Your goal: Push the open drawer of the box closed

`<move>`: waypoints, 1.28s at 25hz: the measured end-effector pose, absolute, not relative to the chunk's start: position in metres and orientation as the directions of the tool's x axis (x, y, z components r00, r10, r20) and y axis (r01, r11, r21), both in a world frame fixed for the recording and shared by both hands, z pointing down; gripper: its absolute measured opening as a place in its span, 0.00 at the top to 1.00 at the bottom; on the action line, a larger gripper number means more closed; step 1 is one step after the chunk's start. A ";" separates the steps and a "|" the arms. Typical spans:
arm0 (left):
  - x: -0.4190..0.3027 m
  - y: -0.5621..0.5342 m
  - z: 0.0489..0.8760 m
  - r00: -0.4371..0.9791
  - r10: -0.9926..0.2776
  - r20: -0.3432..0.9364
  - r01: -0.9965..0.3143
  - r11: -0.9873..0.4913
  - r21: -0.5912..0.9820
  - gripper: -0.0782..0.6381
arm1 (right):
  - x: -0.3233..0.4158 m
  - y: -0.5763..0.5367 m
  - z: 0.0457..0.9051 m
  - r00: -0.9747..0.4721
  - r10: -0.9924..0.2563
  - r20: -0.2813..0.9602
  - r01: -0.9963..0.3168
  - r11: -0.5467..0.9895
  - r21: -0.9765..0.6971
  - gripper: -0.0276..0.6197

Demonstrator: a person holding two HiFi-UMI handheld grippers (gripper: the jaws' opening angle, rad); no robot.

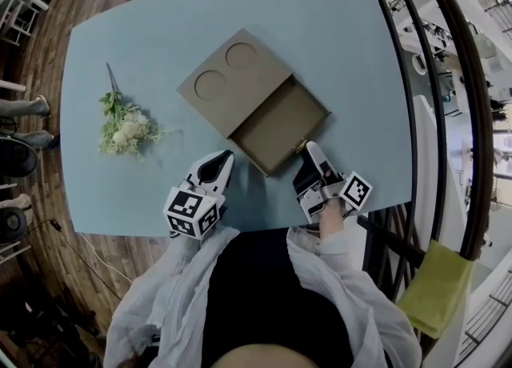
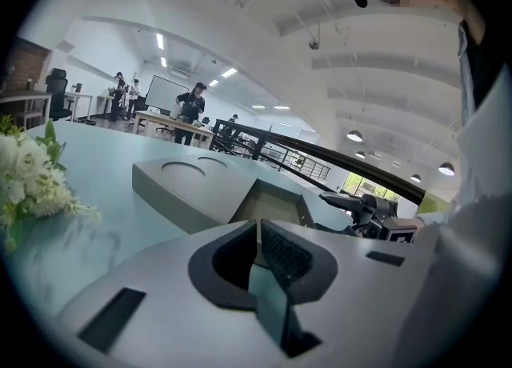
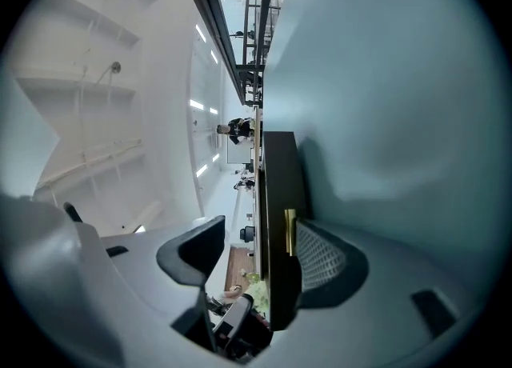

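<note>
1. Drawer point(image 1: 282, 125) stands pulled out of the box point(image 1: 228, 78) toward the near right, mid-table point(image 1: 352, 46).
2. Right gripper point(image 1: 310, 153) is at the drawer's near corner, jaws apart astride the drawer front. One pad lies against the gold handle point(image 3: 290, 232), the other stands clear.
3. Left gripper point(image 1: 225, 158), just left of the drawer, has its jaws together and empty.
4. Flowers point(image 1: 124, 128) lie at the left.

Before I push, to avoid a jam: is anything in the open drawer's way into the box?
Nothing visible. The drawer is empty, the right gripper straddles its front panel, and the flower bunch lies well aside on the table.
</note>
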State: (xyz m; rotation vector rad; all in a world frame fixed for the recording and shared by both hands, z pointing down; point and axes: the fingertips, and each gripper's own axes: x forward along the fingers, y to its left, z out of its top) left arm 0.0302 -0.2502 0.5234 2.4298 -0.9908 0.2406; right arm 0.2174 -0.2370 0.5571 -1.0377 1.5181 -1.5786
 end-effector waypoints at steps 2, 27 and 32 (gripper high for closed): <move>0.029 -0.249 0.521 0.719 -0.609 0.335 -0.695 -0.610 0.381 0.85 | 0.216 -0.237 0.553 -0.438 -0.895 0.083 -0.067 -0.060 -0.996 0.53; 0.031 -0.237 0.504 0.706 -0.640 0.302 -0.705 -0.601 0.377 0.85 | 0.209 -0.249 0.536 -0.473 -0.877 0.083 -0.089 -0.046 -0.995 0.49; 0.029 -0.239 0.506 0.702 -0.642 0.307 -0.709 -0.595 0.378 0.85 | 0.208 -0.255 0.538 -0.475 -0.876 0.083 -0.090 -0.046 -0.995 0.49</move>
